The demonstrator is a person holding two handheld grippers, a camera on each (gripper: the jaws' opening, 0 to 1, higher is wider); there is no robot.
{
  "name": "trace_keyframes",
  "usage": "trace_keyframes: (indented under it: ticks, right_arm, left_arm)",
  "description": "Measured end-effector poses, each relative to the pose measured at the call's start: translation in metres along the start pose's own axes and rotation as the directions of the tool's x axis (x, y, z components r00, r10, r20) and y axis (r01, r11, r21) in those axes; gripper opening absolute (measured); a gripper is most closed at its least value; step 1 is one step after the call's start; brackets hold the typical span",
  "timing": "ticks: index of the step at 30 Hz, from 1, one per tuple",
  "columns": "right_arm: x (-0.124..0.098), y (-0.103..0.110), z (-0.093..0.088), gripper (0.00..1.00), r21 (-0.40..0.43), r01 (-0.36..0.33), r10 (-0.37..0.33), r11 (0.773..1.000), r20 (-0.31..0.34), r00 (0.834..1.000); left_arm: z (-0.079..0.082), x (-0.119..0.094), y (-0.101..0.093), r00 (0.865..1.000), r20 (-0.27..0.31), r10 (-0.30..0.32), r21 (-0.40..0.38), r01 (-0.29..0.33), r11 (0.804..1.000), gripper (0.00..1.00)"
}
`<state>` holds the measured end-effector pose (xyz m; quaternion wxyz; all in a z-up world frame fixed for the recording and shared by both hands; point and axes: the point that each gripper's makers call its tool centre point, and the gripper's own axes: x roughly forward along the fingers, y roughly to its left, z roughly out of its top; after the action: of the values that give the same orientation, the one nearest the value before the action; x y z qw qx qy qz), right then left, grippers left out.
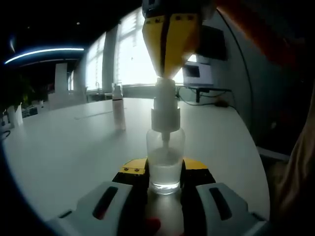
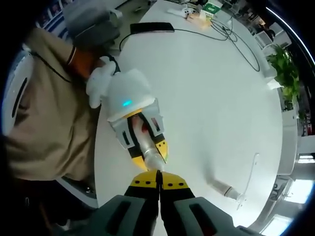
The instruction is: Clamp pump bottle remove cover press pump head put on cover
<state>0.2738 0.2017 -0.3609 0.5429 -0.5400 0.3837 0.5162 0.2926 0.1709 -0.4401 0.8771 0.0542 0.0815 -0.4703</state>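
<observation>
1. In the left gripper view, the left gripper (image 1: pixel 166 184) has its yellow-tipped jaws clenched on the base of the clear pump bottle (image 1: pixel 166 164), which stands upright on the white table (image 1: pixel 74 152).
2. Just above, the right gripper (image 1: pixel 170 73) comes down from the top of that view, its yellow tips drawn together and resting on the white pump head (image 1: pixel 165 105).
3. The right gripper view looks down from above: the right gripper (image 2: pixel 158 183) has its two jaws pressed shut against each other, their tips right at the pump bottle's (image 2: pixel 150 155) top. The left gripper (image 2: pixel 147 147) grasps the bottle from the far side, held by a gloved hand (image 2: pixel 101 81).
4. The cover (image 1: pixel 118 109) stands upright farther back on the table, well apart from the bottle; in the right gripper view the cover (image 2: pixel 224 188) appears off to the right.
5. The bottle's body is mostly hidden in the right gripper view; whether the pump head is pushed down cannot be told.
6. Bare table lies between bottle and cover. The curved table edge (image 1: pixel 256 147) passes near the bottle on the right.
7. Far off, a cable (image 2: pixel 231 37) crosses the table, with a green plant (image 2: pixel 285 69) beyond.
</observation>
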Motion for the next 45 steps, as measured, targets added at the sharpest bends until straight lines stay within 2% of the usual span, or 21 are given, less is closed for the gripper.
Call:
trace_keyframes:
  ticks: [15, 33, 45]
  right_arm:
    - [0.0003, 0.0005, 0.0009, 0.00, -0.024, 0.001, -0.001, 1.000, -0.015, 1.000]
    - [0.0007, 0.0005, 0.0003, 0.00, -0.003, -0.006, 0.005, 1.000, -0.017, 1.000]
    - [0.0051, 0.0014, -0.0007, 0.00, -0.003, -0.010, 0.010, 1.000, -0.040, 0.999]
  left_arm:
    - [0.0005, -0.0002, -0.0022, 1.000, 0.000, -0.001, -0.001, 0.001, 1.000, 0.15]
    - [0.0003, -0.0002, -0.0006, 1.000, 0.000, 0.000, 0.003, 0.000, 1.000, 0.15]
    - [0.0003, -0.0001, -0.0012, 1.000, 0.000, 0.001, 0.004, -0.001, 1.000, 0.15]
